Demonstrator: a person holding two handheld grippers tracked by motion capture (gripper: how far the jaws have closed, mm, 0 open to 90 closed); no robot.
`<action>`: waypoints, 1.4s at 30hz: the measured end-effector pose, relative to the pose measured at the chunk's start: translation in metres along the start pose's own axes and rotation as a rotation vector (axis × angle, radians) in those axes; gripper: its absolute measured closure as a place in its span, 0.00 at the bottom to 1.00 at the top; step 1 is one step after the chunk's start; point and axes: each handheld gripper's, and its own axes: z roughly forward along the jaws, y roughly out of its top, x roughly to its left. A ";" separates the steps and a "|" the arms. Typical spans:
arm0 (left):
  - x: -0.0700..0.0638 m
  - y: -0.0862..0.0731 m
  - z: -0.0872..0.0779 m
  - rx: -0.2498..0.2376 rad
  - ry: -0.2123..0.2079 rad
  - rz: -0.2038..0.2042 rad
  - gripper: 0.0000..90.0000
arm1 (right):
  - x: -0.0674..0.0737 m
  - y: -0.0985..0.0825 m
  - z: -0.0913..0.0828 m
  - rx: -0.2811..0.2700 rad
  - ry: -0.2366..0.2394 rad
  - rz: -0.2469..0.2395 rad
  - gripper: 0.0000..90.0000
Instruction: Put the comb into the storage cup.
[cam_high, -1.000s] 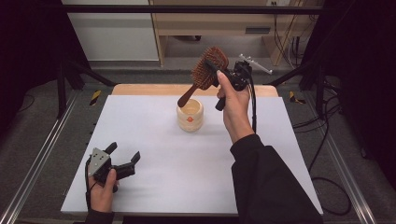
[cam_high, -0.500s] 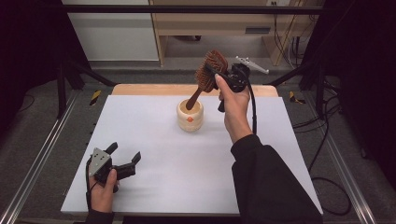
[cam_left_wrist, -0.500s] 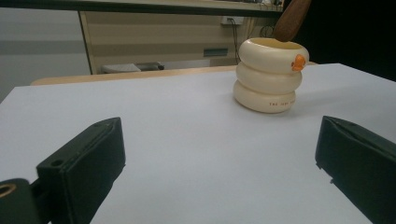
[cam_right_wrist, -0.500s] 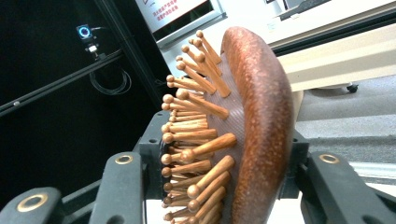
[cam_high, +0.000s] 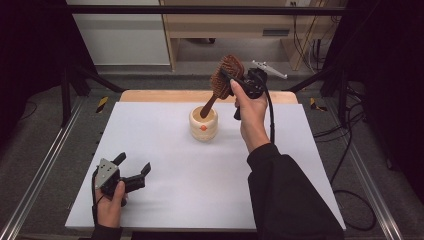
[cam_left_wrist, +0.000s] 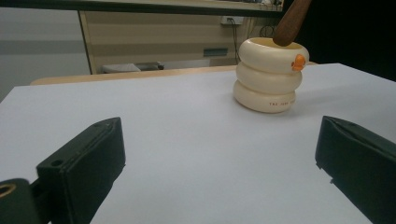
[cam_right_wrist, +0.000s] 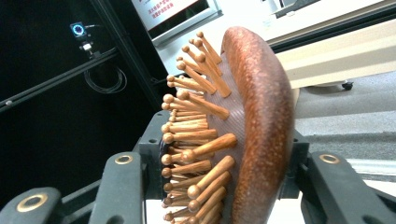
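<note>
A cream ribbed cup (cam_high: 204, 126) with a small orange mark stands on the white table (cam_high: 200, 190), a little beyond its middle. A brown wooden hairbrush (cam_high: 226, 75) hangs tilted over it, the handle end (cam_high: 206, 107) down inside the cup's mouth. My right gripper (cam_high: 232, 80) is shut on the brush head (cam_right_wrist: 254, 116), the wooden bristles (cam_right_wrist: 191, 140) against one jaw. Near the front left corner my left gripper (cam_high: 134, 164) rests open and holds nothing. Its view looks across the table at the cup (cam_left_wrist: 270, 74) and the handle (cam_left_wrist: 290, 21).
A wooden board edge (cam_high: 165, 95) runs along the table's far side. Metal frame rails (cam_high: 45, 165) flank the table left and right. A black cable (cam_high: 270, 115) trails from the right gripper over the hand. Bare white surface lies between the left gripper and the cup.
The right gripper has carried the brush slightly to the right and down. The handle end has gone from beside the cup's left rim into its mouth. The left gripper has kept still.
</note>
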 end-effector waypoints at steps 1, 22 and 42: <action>0.000 0.000 0.000 -0.001 0.000 0.000 0.02 | 0.000 0.000 0.000 0.001 -0.002 -0.002 0.56; -0.001 0.000 0.001 0.003 -0.006 0.004 0.02 | -0.008 -0.015 0.011 0.039 -0.032 -0.001 0.55; -0.001 0.000 0.001 0.004 -0.012 0.004 0.02 | -0.005 -0.027 0.022 0.068 -0.033 -0.019 0.55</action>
